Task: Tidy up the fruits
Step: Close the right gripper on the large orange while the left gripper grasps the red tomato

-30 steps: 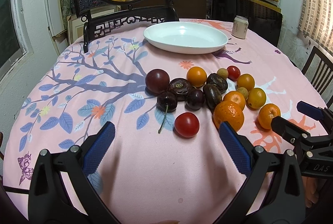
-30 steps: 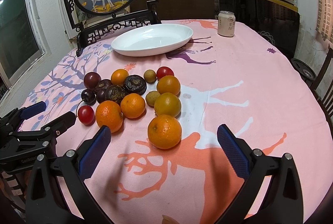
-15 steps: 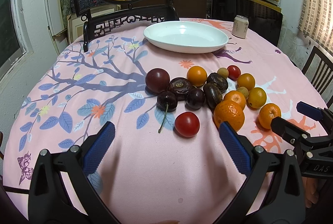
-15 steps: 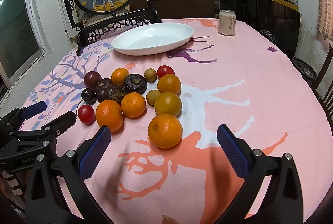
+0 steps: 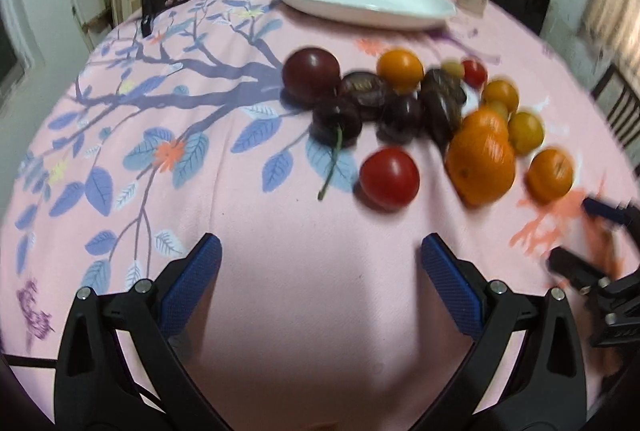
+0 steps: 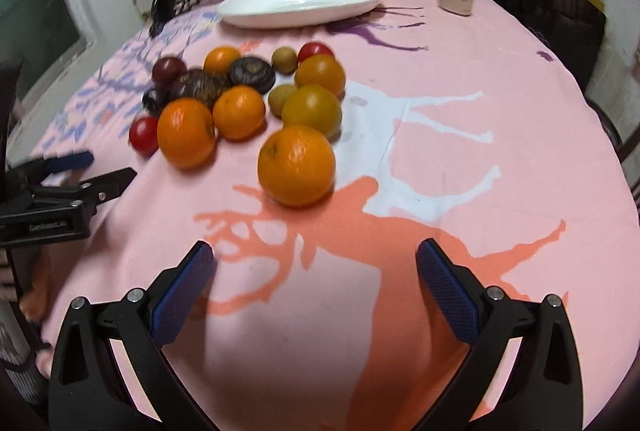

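Left gripper (image 5: 320, 271) & right gripper (image 6: 316, 267) both spread wide, holding nothing. Red tomato (image 5: 389, 178) at left's 1 o'clock; big orange (image 6: 296, 165) at right's 12.

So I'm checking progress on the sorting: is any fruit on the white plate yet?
No, the white plate is bare in the right wrist view, and the fruit, like the nearest orange, sits on the tablecloth.

We see our left black plastic two-finger gripper (image 5: 320, 289) and matching right gripper (image 6: 316, 293), each with 2 fingers (image 5: 450, 283) faced in textured blue pads (image 6: 182, 291), silver screws (image 6: 135, 295) at the joints, and faint white lettering (image 6: 47, 227).
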Available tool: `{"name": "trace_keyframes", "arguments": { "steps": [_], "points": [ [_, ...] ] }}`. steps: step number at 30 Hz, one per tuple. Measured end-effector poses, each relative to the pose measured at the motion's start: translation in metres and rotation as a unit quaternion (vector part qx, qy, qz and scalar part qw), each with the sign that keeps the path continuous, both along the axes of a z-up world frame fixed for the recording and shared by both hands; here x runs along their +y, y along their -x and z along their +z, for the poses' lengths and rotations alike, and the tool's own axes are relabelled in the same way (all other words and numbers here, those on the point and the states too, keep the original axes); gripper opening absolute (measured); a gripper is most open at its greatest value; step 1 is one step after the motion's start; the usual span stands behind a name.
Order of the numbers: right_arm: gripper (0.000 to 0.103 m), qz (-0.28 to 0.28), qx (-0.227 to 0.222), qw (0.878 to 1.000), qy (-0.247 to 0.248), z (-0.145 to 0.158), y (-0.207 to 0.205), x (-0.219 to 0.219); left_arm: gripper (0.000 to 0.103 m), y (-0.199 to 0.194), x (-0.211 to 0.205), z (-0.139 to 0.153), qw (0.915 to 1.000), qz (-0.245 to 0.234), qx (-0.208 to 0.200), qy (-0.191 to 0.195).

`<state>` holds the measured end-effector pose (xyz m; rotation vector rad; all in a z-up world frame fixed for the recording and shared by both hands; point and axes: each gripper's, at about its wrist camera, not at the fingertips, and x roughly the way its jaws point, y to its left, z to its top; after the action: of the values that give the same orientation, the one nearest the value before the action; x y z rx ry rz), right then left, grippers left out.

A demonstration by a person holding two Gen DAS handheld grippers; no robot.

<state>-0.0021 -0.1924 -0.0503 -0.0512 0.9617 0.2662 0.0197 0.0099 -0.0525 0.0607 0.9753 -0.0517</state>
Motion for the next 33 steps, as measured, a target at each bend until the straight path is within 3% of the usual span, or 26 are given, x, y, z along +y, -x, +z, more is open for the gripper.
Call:
{"name": "trace_keyframes", "arguments": {
  "steps": [1, 3, 9, 14, 19, 21, 23, 26, 31, 33],
  "points": [
    [0.102, 0.014, 0.003, 1.0, 0.011, 0.0, 0.001, 0.002, 0.101, 0.002, -0.003, 0.0, 0.9999, -0.003, -0.001, -0.01],
    [0.102, 0.033, 0.004, 0.999, 0.036, -0.003, 0.007, 0.008, 0.101, 0.001, 0.002, 0.001, 1.0, -0.003, 0.005, 0.004],
    [0.102, 0.036, 0.008, 0.999, 0.036, 0.0, 0.003, 0.006, 0.101, 0.001, 0.001, 0.004, 0.9999, -0.009, 0.003, 0.002],
    [0.102, 0.033, -0.001, 0.999, -0.027, 0.007, -0.018, 0.001, 0.101, -0.011, -0.003, 0.013, 0.9994, -0.031, -0.015, 0.01],
    [0.084, 0.03, -0.021, 0.998, -0.048, 0.016, -0.034, 0.004, 0.101, -0.018, -0.011, 0.022, 0.9973, -0.056, -0.047, 0.004],
    [0.07, 0.034, -0.018, 0.998, -0.051, 0.015, -0.036, 0.004, 0.095, -0.017, -0.017, 0.023, 0.9959, -0.07, -0.057, -0.001],
    [0.062, 0.036, -0.01, 0.997, -0.062, 0.012, -0.04, 0.002, 0.078, -0.015, -0.025, 0.024, 0.9941, -0.085, -0.067, -0.011],
    [0.062, 0.033, -0.006, 0.997, -0.077, 0.011, -0.043, -0.002, 0.057, -0.012, -0.028, 0.025, 0.9923, -0.1, -0.073, -0.004],
    [0.062, 0.037, -0.004, 0.996, -0.083, 0.009, -0.043, -0.002, 0.055, -0.009, -0.024, 0.031, 0.9895, -0.109, -0.093, 0.022],
    [0.059, 0.038, -0.004, 0.996, -0.083, 0.009, -0.042, -0.002, 0.045, -0.009, -0.031, 0.027, 0.9889, -0.123, -0.082, 0.013]
  ]
}}
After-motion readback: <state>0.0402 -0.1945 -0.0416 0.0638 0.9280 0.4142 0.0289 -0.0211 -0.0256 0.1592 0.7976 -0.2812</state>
